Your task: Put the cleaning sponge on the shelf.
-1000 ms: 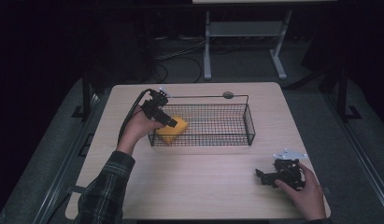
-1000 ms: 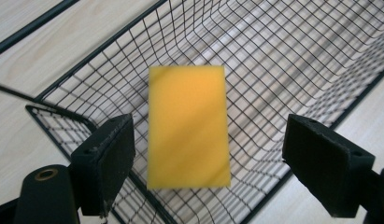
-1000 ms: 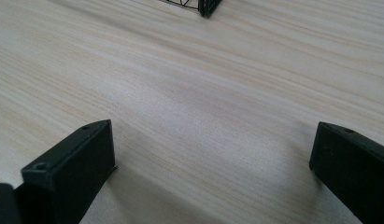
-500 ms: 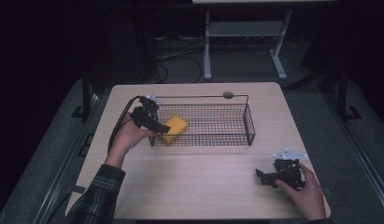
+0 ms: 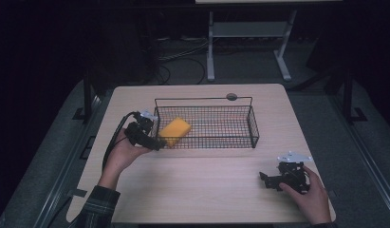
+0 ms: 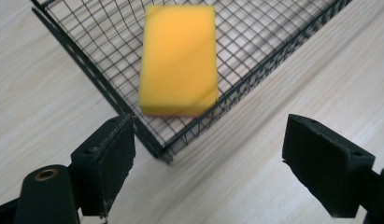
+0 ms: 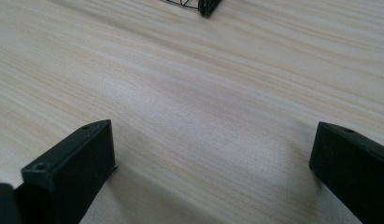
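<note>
- A yellow sponge (image 5: 173, 130) lies inside a black wire basket (image 5: 240, 124), at the basket's left end.
- The basket sits on a light wooden counter (image 5: 202, 190), a bit past the middle.
- The left gripper (image 5: 152, 141) is held in the person's left hand (image 5: 121, 156). It is just outside the basket's left near corner.
- Its tip points at the sponge. The sponge is just in front of it, on the other side of the wire wall.
- In the left gripper view, the sponge (image 6: 179, 58) lies flat on the wire floor of the basket (image 6: 273, 51). The basket's corner sits between the two black jaws, and the sponge is a little past them.
- The jaws of the left gripper (image 6: 222, 161) are spread wide. Nothing is between them but the basket corner and the counter (image 6: 45, 93).
- The right gripper (image 5: 268, 179) is held in the person's right hand (image 5: 311, 197). It rests low on the counter near the right front edge, well apart from the basket and the sponge.
- In the right gripper view, the jaws of the right gripper (image 7: 210, 161) are also spread wide, with bare counter (image 7: 189, 84) between them.
- A corner of the basket (image 7: 206, 7) peeks in at the top of that view.
</note>
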`<state>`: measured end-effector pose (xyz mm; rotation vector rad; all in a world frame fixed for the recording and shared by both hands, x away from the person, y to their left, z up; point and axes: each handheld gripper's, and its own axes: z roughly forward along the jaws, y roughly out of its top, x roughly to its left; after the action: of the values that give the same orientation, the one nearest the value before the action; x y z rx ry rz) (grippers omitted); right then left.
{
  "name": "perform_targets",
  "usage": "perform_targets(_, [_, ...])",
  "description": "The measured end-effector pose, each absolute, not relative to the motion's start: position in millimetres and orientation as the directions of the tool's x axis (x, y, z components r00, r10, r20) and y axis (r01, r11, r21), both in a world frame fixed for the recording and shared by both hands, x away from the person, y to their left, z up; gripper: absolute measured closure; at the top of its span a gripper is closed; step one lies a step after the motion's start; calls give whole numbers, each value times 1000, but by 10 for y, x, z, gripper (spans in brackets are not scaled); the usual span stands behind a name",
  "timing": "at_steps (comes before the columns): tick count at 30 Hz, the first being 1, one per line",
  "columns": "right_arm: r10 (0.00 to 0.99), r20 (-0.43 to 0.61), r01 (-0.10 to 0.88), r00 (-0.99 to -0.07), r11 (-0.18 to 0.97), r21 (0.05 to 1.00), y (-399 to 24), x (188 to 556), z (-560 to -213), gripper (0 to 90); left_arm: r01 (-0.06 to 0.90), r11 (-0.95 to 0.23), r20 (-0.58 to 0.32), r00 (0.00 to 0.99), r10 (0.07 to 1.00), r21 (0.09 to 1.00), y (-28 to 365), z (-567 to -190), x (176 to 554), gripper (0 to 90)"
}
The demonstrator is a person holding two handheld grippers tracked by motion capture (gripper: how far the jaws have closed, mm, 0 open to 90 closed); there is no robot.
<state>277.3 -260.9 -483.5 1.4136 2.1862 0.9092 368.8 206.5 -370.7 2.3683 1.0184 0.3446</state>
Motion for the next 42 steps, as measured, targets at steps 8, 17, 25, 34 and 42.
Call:
perform_targets(8, [906, 29, 659, -423, 285, 696, -2610, 2773, -4835, 0, 578, -566, 41, 678, 734, 588, 2183, -3793, 3475, 166])
perform_targets(17, [906, 29, 659, -422, 285, 696, -2610, 2773, -4835, 0, 566, -547, 54, 662, 747, 617, 2353, -3956, 3262, 166])
perform_targets(25, [906, 29, 659, -422, 284, 696, -2610, 2773, -4836, 0, 550, -534, 73, 650, 756, 642, 2474, -4101, 3089, 166])
perform_targets(34, [906, 29, 659, -422, 285, 696, -2610, 2773, -4836, 0, 534, -526, 80, 648, 758, 661, 2535, -4292, 2891, 166])
perform_targets(42, [906, 29, 659, -422, 285, 696, -2610, 2773, -4836, 0, 559, -518, 63, 639, 767, 647, 2605, -4463, 2776, 143])
